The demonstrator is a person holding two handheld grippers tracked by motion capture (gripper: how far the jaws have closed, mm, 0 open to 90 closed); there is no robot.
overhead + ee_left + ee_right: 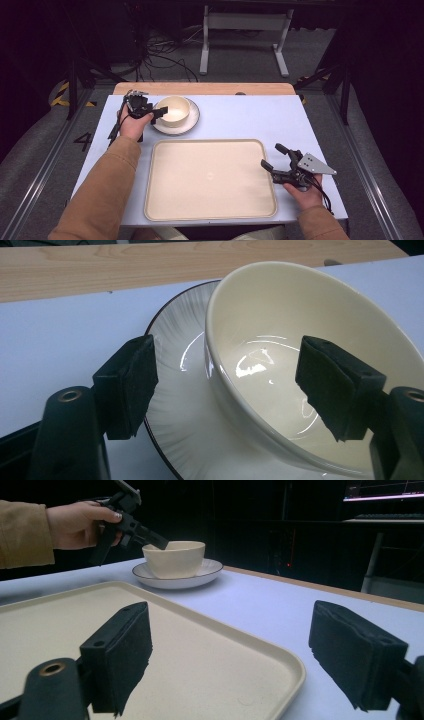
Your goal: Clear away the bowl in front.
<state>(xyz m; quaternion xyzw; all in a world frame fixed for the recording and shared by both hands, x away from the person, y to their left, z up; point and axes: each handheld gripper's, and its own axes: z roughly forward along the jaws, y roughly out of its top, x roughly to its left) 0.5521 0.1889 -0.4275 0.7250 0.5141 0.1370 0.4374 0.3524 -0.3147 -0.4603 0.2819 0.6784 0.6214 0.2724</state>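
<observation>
1. Cream bowl (174, 108) on ribbed plate (192, 121), far-left of pale table (240, 117).
2. Left gripper (159, 111): jaws wide, straddling the bowl's near rim, one pad inside and one outside.
3. Right gripper (274, 157): jaws wide, empty, beside the tray (210, 177).
4. Floor marking "4" (82, 141); no other lettering legible.

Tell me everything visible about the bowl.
The bowl is cream, glossy, ceramic-looking, round, deep and empty. It sits upright on a pale dark-rimmed plate at the table's far left, beyond the tray. The left gripper is open, its fingers straddling the near wall, one inside, one outside; contact unclear.
</observation>
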